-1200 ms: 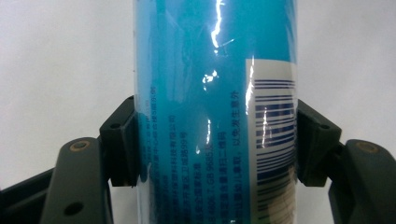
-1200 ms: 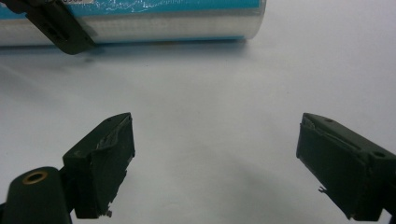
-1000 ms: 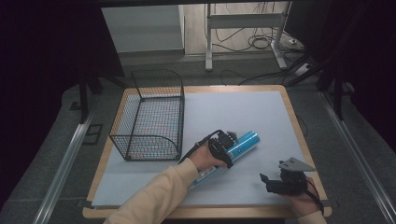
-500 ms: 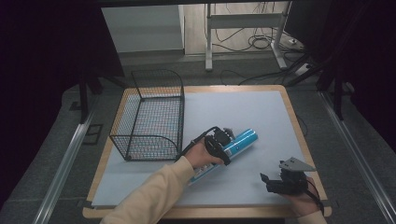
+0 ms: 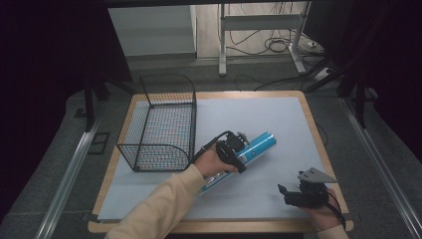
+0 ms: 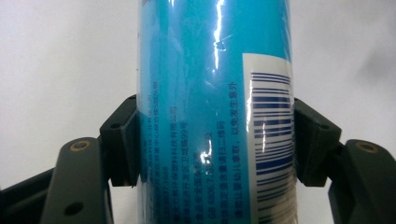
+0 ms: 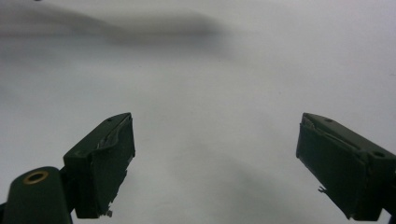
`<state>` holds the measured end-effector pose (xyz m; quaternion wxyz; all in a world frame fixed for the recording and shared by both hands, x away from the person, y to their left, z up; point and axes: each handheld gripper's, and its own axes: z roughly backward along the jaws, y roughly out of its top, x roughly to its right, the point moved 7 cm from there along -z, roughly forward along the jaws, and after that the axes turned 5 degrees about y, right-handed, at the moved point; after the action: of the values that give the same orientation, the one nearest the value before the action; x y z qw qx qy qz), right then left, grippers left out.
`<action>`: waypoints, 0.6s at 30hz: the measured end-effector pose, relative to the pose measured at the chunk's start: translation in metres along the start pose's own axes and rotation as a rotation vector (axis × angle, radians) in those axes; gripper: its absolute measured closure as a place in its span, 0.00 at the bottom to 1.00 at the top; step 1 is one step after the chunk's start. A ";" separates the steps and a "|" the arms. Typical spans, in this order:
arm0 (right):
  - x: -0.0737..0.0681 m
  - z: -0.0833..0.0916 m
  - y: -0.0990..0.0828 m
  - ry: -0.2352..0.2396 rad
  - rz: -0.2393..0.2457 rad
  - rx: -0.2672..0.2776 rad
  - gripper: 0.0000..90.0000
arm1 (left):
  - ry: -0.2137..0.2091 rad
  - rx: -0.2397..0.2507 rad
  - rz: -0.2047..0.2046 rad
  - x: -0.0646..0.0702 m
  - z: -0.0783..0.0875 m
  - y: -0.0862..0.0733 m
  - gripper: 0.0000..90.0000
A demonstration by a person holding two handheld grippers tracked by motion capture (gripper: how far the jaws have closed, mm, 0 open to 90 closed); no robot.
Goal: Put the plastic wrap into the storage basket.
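The left tool (image 5: 238,155) is clamped around the blue tube (image 6: 215,107), which lies on the table (image 5: 259,114) between its pads. Lifting seems not yet done; the wire basket (image 5: 161,122) beside it stands empty. The right tool (image 7: 215,163) gapes wide, idle.

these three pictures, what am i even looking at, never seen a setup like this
A person sits at a table holding a hand-operated gripper in each hand. The wide picture is taken from above. The other two come from small cameras riding on the grippers, looking along their black jaws.

On the table stand a wire basket and a blue tube lying on its side. The left gripper has its jaws closed on both sides of the tube, seen close up in its own view. The right gripper is open and holds nothing.
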<state>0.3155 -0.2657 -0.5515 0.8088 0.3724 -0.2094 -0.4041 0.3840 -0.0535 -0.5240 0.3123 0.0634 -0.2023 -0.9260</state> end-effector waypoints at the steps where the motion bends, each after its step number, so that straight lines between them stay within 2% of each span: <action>1: 0.000 0.000 0.000 0.000 0.000 0.001 0.13 | -0.009 0.008 0.003 -0.001 0.003 0.001 0.35; 18: 0.000 -0.001 0.000 0.001 0.000 -0.003 0.13 | -0.003 0.052 0.037 -0.012 0.019 0.000 0.35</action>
<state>0.3155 -0.2654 -0.5522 0.8093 0.3716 -0.2084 -0.4043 0.3893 -0.0397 -0.5064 0.3275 0.0665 -0.2281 -0.9145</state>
